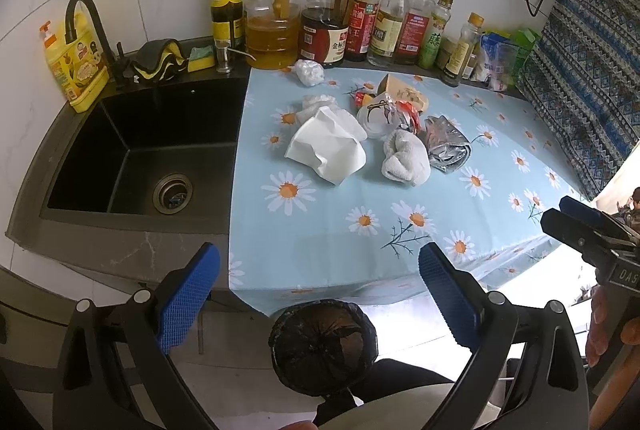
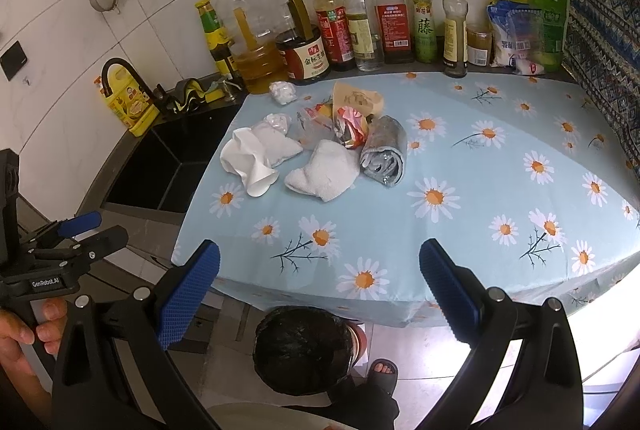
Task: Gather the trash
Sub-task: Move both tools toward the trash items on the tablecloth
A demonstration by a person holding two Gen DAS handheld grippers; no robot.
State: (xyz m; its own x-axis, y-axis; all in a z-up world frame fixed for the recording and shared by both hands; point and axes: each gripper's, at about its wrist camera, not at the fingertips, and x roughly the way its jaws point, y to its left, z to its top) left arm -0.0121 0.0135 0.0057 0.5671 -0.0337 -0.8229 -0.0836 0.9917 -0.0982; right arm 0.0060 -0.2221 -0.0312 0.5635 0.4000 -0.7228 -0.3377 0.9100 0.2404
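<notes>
Both grippers wide open, empty, held back at near edge of the daisy-print blue tablecloth (image 2: 460, 165): left gripper (image 1: 319, 294), right gripper (image 2: 319, 290). Trash sits mid-cloth, well apart from all fingers, toward far left.

- crumpled white paper sheet (image 1: 326, 145): light, soft; pinch a raised fold.
- rolled white cloth (image 2: 326, 169): soft, squashy; grab across middle.
- crushed silver foil bag (image 2: 384, 153): prob slippery, thin; nip an edge.

Black-lined round bin (image 1: 322, 346) is on floor, near side.
</notes>
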